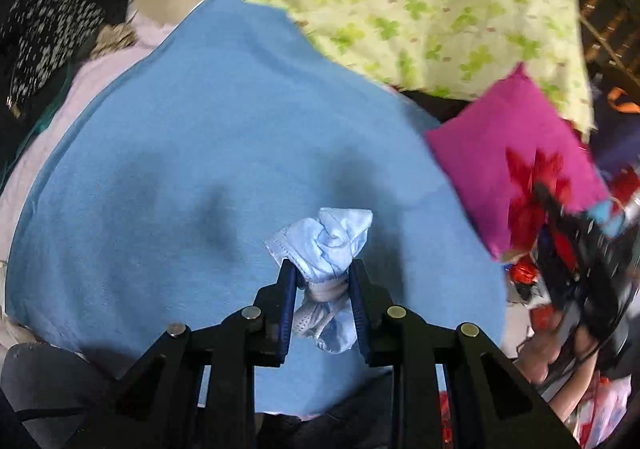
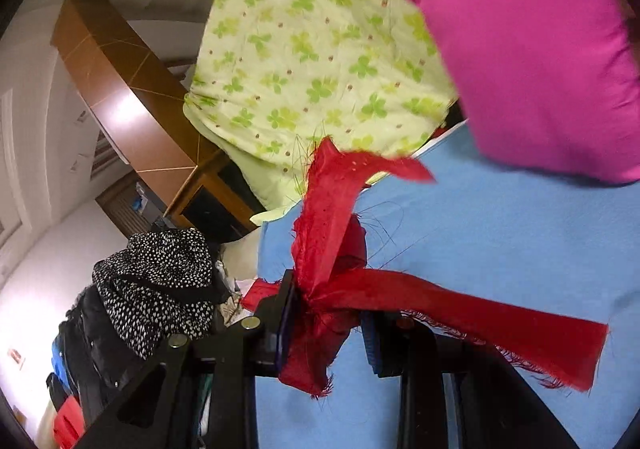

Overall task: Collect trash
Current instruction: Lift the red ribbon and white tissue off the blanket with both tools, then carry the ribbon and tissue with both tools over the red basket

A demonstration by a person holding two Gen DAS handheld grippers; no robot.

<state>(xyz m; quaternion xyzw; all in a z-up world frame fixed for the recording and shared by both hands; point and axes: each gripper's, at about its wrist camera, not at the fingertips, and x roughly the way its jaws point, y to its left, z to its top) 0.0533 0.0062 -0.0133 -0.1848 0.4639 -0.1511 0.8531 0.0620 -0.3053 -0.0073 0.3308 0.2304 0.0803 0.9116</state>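
My left gripper (image 1: pixel 322 274) is shut on a crumpled light-blue face mask (image 1: pixel 326 239), whose bunched top sticks up past the fingertips above a blue blanket (image 1: pixel 200 169). My right gripper (image 2: pixel 326 295) is shut on a knot of frayed red cloth scraps (image 2: pixel 332 249); one strip (image 2: pixel 500 325) trails to the right and another rises toward the green quilt. In the left wrist view the right gripper (image 1: pixel 584 241) shows blurred at the right edge with red cloth at its tip.
A green clover-print quilt (image 1: pixel 420 1) lies beyond the blue blanket (image 2: pixel 500 233). A magenta pillow (image 1: pixel 508 153) (image 2: pixel 536 61) rests at the right. Black-and-white spotted clothing (image 2: pixel 160 285) is piled at the left beside a wooden headboard (image 2: pixel 128 101).
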